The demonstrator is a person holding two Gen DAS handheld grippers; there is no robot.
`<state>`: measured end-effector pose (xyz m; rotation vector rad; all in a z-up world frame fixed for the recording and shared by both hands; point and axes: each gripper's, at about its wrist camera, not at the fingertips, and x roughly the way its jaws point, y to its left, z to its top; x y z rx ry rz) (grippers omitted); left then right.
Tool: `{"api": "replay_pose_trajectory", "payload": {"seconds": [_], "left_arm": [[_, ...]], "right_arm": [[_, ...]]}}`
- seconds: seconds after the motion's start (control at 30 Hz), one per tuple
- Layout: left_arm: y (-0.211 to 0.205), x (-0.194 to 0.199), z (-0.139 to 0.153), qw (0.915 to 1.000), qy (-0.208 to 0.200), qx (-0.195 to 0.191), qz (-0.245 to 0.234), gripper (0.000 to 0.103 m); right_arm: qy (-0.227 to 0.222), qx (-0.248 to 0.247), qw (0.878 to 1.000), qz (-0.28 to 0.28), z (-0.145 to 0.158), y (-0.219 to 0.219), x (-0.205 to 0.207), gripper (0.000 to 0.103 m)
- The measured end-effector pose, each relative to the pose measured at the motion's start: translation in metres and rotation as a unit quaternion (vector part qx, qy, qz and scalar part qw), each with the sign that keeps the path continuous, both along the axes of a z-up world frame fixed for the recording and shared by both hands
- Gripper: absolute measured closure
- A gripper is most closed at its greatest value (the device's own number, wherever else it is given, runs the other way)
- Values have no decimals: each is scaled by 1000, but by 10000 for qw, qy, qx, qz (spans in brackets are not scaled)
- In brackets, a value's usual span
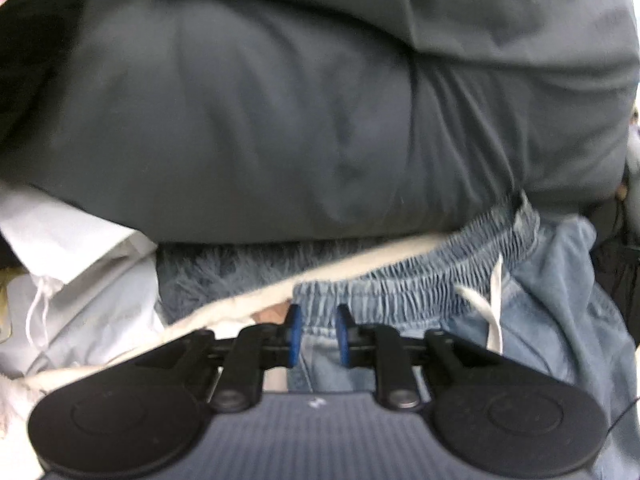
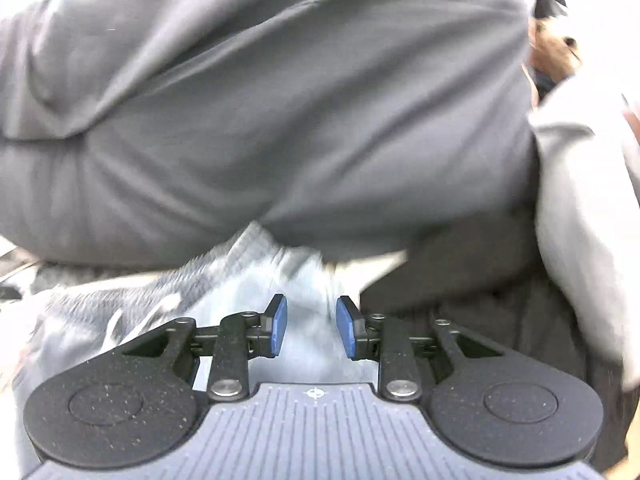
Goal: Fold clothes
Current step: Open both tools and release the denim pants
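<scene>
A bulky dark grey garment (image 1: 280,120) looms over light blue elastic-waisted denim shorts (image 1: 400,284); left tongs (image 1: 318,334) and right tongs (image 2: 311,328) both gape, released, astride the shorts' fabric.

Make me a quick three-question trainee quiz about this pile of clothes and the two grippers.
1. True or false: the left gripper has its blue pads either side of the light blue elastic waistband.
2. Which garment bulks over the blue one: A) dark grey garment, B) red towel, C) striped shirt?
3. Fill in: the drawstring hanging from the waistband is ____.

Key: 1 true; 2 A; 3 white.
</scene>
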<state>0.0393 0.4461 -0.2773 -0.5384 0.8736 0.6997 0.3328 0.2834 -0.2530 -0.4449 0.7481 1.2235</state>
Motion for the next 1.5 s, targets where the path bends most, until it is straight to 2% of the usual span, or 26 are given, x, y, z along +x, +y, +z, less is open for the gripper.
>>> {"api": "replay_pose_trajectory", "payload": {"seconds": [0.1,0.17,0.23,0.43,0.47,0.53,0.6,0.8,0.93,1.03,1.13,1.23,1.4,1.5], "left_arm": [[-13,7,3,9991,217,196,-314,81],[-17,9,5,9987,256,186,-410,81],[-18,10,11,9990,223,129,-372,81],[-30,13,38,9977,289,372,-493,81],[-31,13,40,9979,285,259,-521,76],[-32,16,43,9973,258,-186,-657,75],[-38,21,52,9959,287,-207,-830,75],[-59,44,83,9897,240,-202,-1396,74],[-73,59,102,9862,128,-280,-1628,72],[-81,69,109,9841,113,-320,-1743,66],[-88,81,115,9815,217,-353,-1868,66],[-94,90,127,9802,249,-325,-1935,64],[-106,101,156,9764,241,-266,-2128,58],[-117,110,177,9698,308,-98,-2417,56]], "right_arm": [[292,6,9996,-59,15,-41,-16,69],[223,81,9996,-130,21,-55,-40,61],[197,79,9995,-238,37,-78,-50,61],[129,85,9980,-607,71,-133,-71,60],[114,31,9977,-667,77,-144,-73,60],[84,-15,9973,-725,89,-167,-78,60],[106,-27,9955,-945,100,-192,-78,60],[118,28,9827,-1849,133,-275,-73,60],[69,39,9659,-2590,145,-330,-74,59],[1,113,9603,-2788,154,-356,-77,59],[-67,192,9547,-2969,162,-381,-80,58],[-94,271,9492,-3132,169,-405,-84,44],[81,325,9422,-3334,168,-442,-95,44],[65,312,9405,-3384,165,-461,-103,44]]}}
